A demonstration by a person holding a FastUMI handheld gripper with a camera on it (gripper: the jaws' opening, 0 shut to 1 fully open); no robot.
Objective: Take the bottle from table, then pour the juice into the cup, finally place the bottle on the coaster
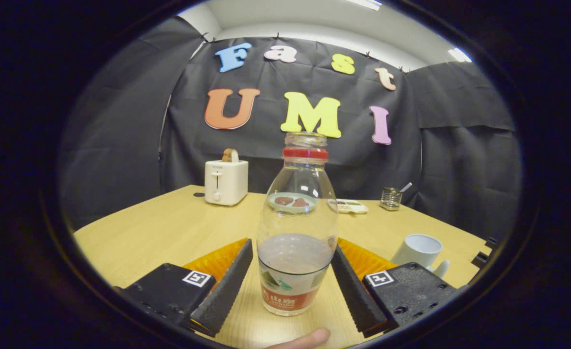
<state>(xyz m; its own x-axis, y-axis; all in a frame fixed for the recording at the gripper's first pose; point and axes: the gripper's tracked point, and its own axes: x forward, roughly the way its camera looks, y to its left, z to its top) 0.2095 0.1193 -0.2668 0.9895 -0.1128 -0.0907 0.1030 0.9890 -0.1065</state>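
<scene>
Gripper view: the gripper [295, 286] is level with the bench [169, 232], and its two fingers [222, 286] are spread to either side of the bottle [297, 228]. The bottle stands upright between them on the near part of the bench. Each finger lies close against the bottle's lower body, but whether both actually press on it cannot be told from here. The bottle is clear plastic with a red ring at its neck and an open mouth, no cap on it. A little pale liquid sits in its lower part, its surface just above the printed label that wraps the base. At the very near edge, just in front of the bottle's foot, a fingertip of a person's hand [305, 339] shows.

To the right of the fingers, near the bench's right edge, a white cup [419, 249] stands with its handle turned toward the near side; it is well apart from the bottle. Farther back, seen through the bottle's clear upper body, a pale round plate [293, 201] holds some dark reddish pieces. Just beside it to the right lies a small white tray [352, 206], and beyond that, toward the far right corner, a small wire holder [391, 198] with a utensil handle sticking out. At the far left of the bench stands a white toaster [226, 182] with a slice of bread [229, 155] poking up from its slot.
</scene>
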